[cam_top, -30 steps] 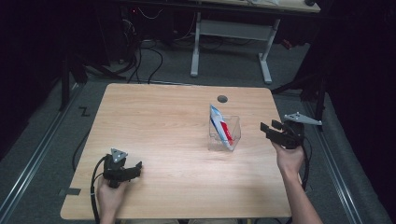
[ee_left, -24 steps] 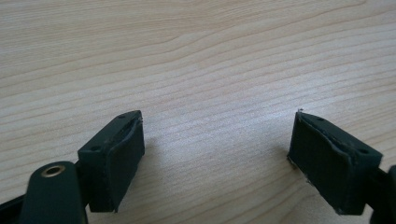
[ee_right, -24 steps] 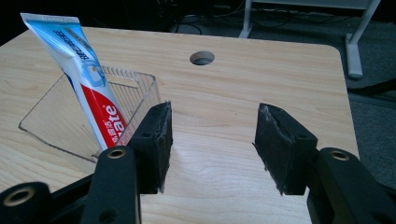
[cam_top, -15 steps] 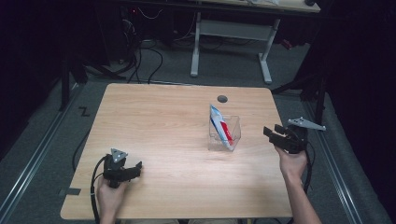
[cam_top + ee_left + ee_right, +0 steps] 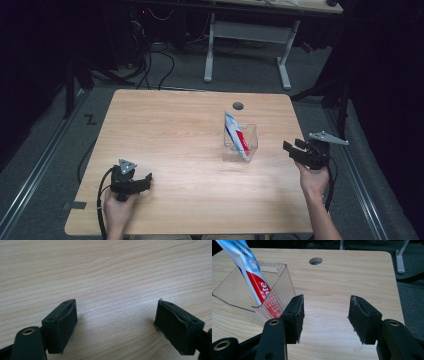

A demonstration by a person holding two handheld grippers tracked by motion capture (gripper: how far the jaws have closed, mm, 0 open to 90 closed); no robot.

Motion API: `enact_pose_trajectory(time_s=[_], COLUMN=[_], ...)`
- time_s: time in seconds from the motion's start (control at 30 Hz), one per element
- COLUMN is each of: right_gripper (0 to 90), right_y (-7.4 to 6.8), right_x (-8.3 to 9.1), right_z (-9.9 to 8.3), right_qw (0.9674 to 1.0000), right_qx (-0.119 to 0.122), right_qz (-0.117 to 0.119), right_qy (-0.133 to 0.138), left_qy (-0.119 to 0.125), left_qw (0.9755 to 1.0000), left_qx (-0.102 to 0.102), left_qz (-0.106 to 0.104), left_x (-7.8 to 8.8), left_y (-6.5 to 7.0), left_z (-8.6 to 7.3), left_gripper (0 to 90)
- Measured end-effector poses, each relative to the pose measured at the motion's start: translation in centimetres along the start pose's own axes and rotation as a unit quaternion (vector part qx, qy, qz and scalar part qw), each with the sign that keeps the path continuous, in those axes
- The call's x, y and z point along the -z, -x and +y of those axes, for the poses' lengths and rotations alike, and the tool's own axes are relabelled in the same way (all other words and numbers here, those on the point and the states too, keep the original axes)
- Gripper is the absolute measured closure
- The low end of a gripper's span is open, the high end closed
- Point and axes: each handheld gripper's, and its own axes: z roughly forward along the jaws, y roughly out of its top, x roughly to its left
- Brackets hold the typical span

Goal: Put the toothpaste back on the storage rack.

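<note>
Right gripper [image 5: 300, 150] drawn back from toothpaste tube [image 5: 236, 134], jaws spread, left gripper [image 5: 141, 181] spread, unmoved

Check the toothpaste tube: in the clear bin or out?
In. The toothpaste tube stands tilted inside the clear bin, its top sticking out above the rim.

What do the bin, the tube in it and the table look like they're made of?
Bin: clear, ribbed, glossy, probably hard plastic; the tube shows through it. Tube: glossy printed surface, likely soft plastic. Table: pale wood grain, matte, possibly laminate.
</note>
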Motion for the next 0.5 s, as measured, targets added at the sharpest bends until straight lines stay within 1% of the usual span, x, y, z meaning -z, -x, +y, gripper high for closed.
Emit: enact_pose_trajectory(time_s=[0.17, 0.2, 0.3, 0.5], right_gripper=[46.1, 46.1, 46.1, 45.6], right_y=[0.1, 0.1, 0.1, -0.1], right_x=[-0.1, -0.1, -0.2, -0.4], right_z=[-0.5, -0.6, -0.9, -1.5], right_qw=[1.0, 1.0, 1.0, 0.9999], right_qx=[-0.002, -0.006, -0.003, -0.002], right_qz=[0.001, 0.001, 0.0, 0.007], right_qy=[-0.002, -0.004, -0.006, -0.015], left_qy=[0.0, 0.0, 0.0, 0.0], left_qw=[1.0, 1.0, 1.0, 1.0], left_qx=[0.0, 0.0, 0.0, 0.001], left_qz=[0.0, 0.0, 0.0, 0.0], left_x=[0.0, 0.0, 0.0, 0.0], left_y=[0.0, 0.0, 0.0, 0.0], left_z=[0.0, 0.0, 0.0, 0.0], left_gripper=[18.2, 18.2, 18.2, 18.2])
